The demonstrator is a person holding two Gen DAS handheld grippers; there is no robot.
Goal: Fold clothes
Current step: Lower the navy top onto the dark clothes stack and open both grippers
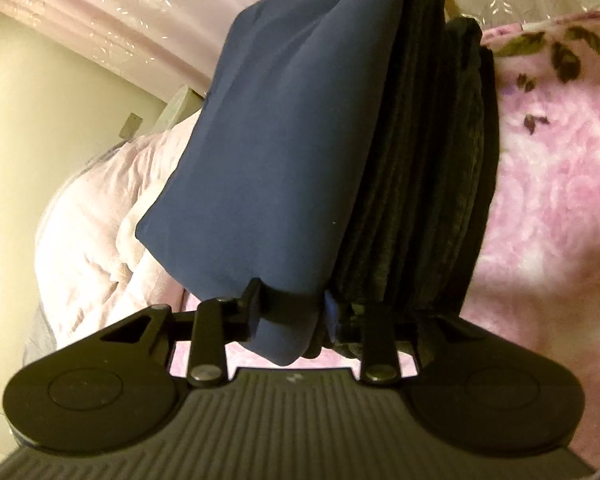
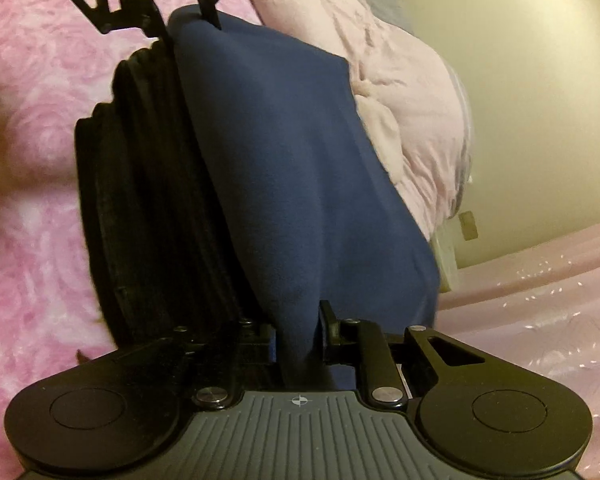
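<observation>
Navy cloth (image 1: 268, 152) (black garment (image 1: 420, 184) alongside) was pinched by my left gripper (image 1: 292, 312) and right gripper (image 2: 296, 340), over the pink bed (image 2: 32, 160).

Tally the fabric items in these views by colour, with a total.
Navy blue: 1, the folded navy garment clamped by the left gripper and right gripper.
Black: 1, the black folded bundle beside it.
Pink: 3, fuzzy blanket, pale quilt, curtain.
Total: 5.
</observation>
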